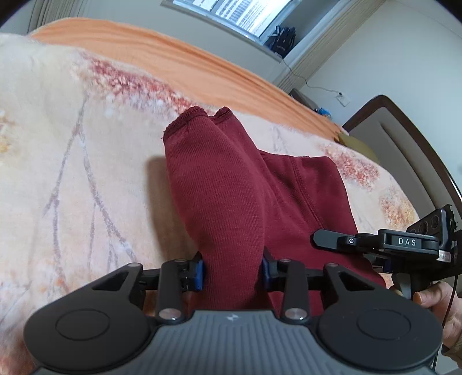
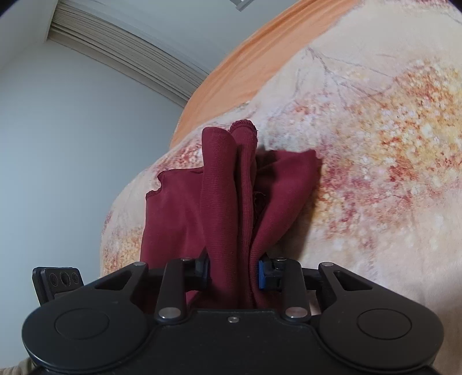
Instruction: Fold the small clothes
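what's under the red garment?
The red garment lies on a floral blanket, both grippers, left and right, clamped on it. Anything beneath the cloth itself is covered.

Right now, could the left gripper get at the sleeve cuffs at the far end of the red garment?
Probably not as things stand: the left gripper is shut on the red garment, so it would have to let go first. The cuffs lie uncovered on the blanket.

A floral blanket (image 1: 72,144) covers the orange sheet (image 1: 173,63) beneath a window (image 1: 239,14).
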### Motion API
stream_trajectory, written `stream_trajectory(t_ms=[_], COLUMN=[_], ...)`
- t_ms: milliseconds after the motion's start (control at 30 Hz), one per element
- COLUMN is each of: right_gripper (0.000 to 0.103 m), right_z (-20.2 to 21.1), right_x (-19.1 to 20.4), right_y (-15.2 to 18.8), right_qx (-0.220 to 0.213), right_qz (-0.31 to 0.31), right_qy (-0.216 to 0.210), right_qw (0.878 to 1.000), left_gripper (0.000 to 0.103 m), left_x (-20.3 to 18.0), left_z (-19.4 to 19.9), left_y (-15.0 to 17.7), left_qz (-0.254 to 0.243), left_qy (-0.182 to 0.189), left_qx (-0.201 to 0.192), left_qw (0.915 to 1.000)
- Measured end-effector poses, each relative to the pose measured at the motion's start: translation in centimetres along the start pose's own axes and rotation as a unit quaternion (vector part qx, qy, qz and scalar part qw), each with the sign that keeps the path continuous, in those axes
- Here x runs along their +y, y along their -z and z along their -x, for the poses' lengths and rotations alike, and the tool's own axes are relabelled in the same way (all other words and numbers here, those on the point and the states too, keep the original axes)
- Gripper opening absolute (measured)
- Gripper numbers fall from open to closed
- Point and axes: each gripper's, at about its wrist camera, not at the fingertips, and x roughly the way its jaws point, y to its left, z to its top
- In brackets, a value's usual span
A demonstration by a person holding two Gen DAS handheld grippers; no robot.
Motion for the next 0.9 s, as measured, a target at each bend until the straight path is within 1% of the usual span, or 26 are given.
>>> stream_trajectory(t_ms=[100, 167, 300, 400, 500, 600, 667, 733, 800, 833, 867, 900], right_gripper=[0.031, 0.031, 0.031, 0.031, 0.031, 0.031, 0.031, 0.031, 0.031, 0.031, 0.032, 0.032], right_z=[0.8, 1.4, 2.2, 0.9, -1.9, -5.8, -8.8, -12.0, -15.1, -16.5, -17.8, -18.9], right_x=[1.3, 2.7, 5.7, 8.6, 12.0, 15.8, 18.3, 20.4, 21.2, 21.0, 20.6, 19.9], right_y=[0.8, 1.7, 4.2, 6.9, 9.5, 11.8, 12.9, 13.8, 14.7, 15.4, 15.8, 16.0], right_qx=[0.004, 0.015, 0.044, 0.075, 0.109, 0.145, 0.167, 0.185, 0.197, 0.2, 0.208, 0.214], right_qz=[0.003, 0.015, 0.036, 0.051, 0.06, 0.069, 0.083, 0.106, 0.119, 0.125, 0.119, 0.112], right_qy=[-0.003, -0.002, -0.014, -0.025, -0.045, -0.071, -0.088, -0.099, -0.1, -0.098, -0.09, -0.078], right_qw=[1.0, 1.0, 0.998, 0.996, 0.991, 0.984, 0.978, 0.972, 0.968, 0.967, 0.967, 0.967], left_gripper=[0.038, 0.038, 0.038, 0.038, 0.038, 0.038, 0.039, 0.039, 0.039, 0.039, 0.04, 0.043], left_x=[-0.6, -0.8, -0.4, 1.2, 3.0, 5.6, 7.6, 10.0, 13.0, 14.3, 15.4, 16.3], left_z=[2.0, 4.0, 9.2, 13.4, 17.9, 22.6, 25.0, 26.1, 26.3, 26.1, 25.7, 25.3], left_y=[0.7, 1.6, 4.6, 7.3, 9.4, 10.8, 11.4, 12.1, 13.0, 13.7, 14.1, 14.5], left_qz=[0.007, 0.01, 0.026, 0.055, 0.077, 0.1, 0.112, 0.114, 0.141, 0.152, 0.164, 0.167], left_qy=[0.002, 0.0, -0.011, -0.033, -0.072, -0.115, -0.138, -0.156, -0.155, -0.154, -0.152, -0.149], left_qx=[-0.008, -0.014, -0.024, -0.027, -0.033, -0.045, -0.052, -0.056, -0.068, -0.071, -0.065, -0.06], left_qw=[0.9999, 0.9999, 0.9993, 0.9976, 0.9939, 0.9873, 0.9827, 0.9795, 0.9755, 0.9738, 0.9726, 0.9728])
